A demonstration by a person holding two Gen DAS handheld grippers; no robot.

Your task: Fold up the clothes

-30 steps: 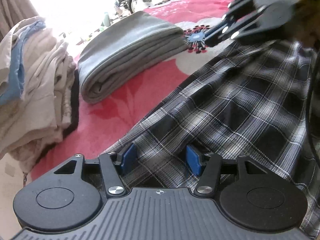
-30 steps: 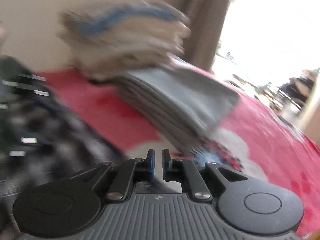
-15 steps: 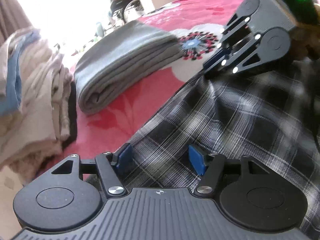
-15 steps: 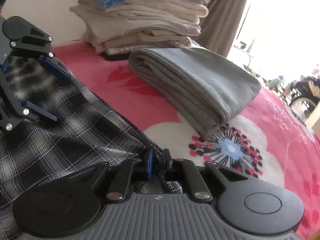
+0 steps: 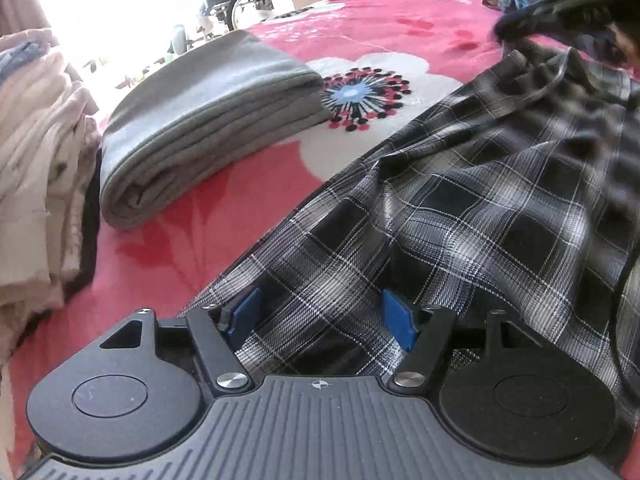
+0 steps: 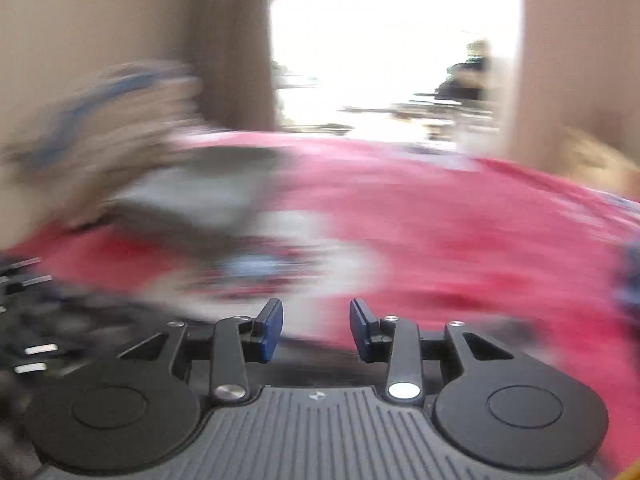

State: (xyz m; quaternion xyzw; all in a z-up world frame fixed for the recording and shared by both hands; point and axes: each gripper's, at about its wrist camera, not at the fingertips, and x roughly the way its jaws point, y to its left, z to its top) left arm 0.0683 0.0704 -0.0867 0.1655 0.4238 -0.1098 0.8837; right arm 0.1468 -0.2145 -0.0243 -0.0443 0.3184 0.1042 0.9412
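Plaid shirt lies rumpled on the red bedspread, running away up-right from the left gripper, whose spread-wide fingers straddle its near edge. Right gripper gapes empty, view blurred, so left's closer imo.

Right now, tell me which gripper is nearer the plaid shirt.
Left. The left gripper sits open on the plaid shirt, cloth between its fingers. The right gripper is open, empty, over the red blanket, the shirt off to its left.
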